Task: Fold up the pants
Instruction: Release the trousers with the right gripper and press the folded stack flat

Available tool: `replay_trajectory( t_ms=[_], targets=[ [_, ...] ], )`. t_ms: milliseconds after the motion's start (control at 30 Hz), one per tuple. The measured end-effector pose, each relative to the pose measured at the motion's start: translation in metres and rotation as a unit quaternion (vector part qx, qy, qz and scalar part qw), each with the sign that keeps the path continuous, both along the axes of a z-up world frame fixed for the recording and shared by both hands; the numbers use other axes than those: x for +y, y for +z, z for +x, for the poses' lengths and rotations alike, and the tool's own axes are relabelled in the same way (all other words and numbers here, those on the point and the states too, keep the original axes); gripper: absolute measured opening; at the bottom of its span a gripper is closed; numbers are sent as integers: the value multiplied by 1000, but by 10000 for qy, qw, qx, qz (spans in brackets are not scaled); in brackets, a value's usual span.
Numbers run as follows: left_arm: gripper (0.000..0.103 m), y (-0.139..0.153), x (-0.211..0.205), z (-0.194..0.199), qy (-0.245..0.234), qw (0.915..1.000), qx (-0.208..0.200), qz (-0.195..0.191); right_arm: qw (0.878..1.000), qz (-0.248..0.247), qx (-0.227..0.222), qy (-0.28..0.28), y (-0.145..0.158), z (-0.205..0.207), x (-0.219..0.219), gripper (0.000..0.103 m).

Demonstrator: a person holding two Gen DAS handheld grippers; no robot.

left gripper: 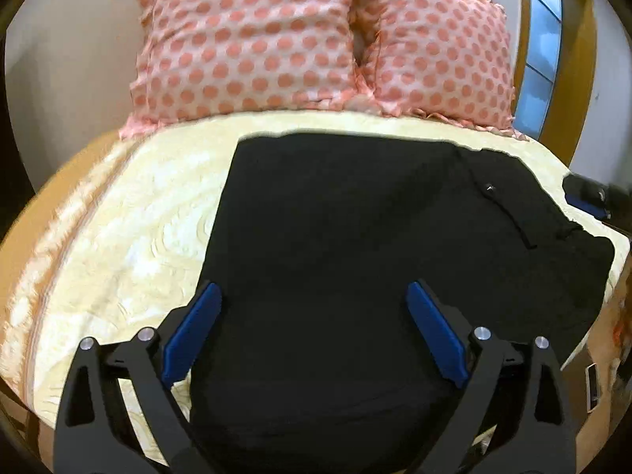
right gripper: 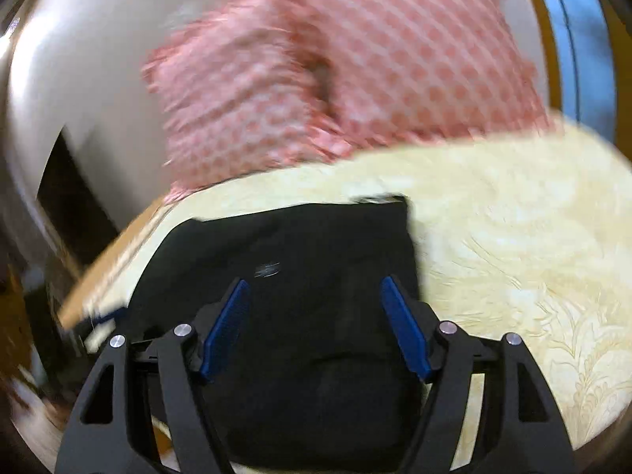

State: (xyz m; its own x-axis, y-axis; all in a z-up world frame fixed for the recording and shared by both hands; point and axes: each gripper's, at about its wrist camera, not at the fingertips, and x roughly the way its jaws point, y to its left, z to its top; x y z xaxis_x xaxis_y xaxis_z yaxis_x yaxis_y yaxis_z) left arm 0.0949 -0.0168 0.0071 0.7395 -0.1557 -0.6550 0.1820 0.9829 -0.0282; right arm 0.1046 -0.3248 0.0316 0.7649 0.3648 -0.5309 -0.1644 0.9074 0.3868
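Note:
Black pants [left gripper: 347, 237] lie spread flat on a cream bedspread [left gripper: 118, 245], with a small metal button toward the right. My left gripper [left gripper: 314, 296] is open above the near part of the pants, blue pads wide apart, holding nothing. In the right wrist view the pants [right gripper: 300, 245] show as a dark shape on the bedspread [right gripper: 513, 229], with the waistband at the far edge. My right gripper [right gripper: 316, 288] is open over them, empty. The right gripper's tip also shows in the left wrist view [left gripper: 588, 197], beyond the pants' right edge. The right wrist view is motion-blurred.
Two pink polka-dot pillows [left gripper: 245, 39] [left gripper: 438, 51] lean against the white wall at the head of the bed. A window with a wooden frame [left gripper: 545, 39] is at the right. The bed's wooden edge [left gripper: 59, 181] runs along the left.

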Motion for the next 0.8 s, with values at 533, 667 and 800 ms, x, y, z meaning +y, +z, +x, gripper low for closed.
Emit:
replay_trajectory(
  t_ms=[533, 667, 800],
  targets=[
    [97, 3, 7, -2, -87, 10000, -8, -33, 9933, -499, 941, 451, -23, 40, 7, 65],
    [97, 4, 7, -1, -113, 9999, 18, -85, 9932, -468, 960, 456, -25, 43, 5, 65],
    [97, 12, 17, 3, -140, 9993, 100, -337, 9933, -481, 971, 393, -24, 44, 4, 64]
  ],
)
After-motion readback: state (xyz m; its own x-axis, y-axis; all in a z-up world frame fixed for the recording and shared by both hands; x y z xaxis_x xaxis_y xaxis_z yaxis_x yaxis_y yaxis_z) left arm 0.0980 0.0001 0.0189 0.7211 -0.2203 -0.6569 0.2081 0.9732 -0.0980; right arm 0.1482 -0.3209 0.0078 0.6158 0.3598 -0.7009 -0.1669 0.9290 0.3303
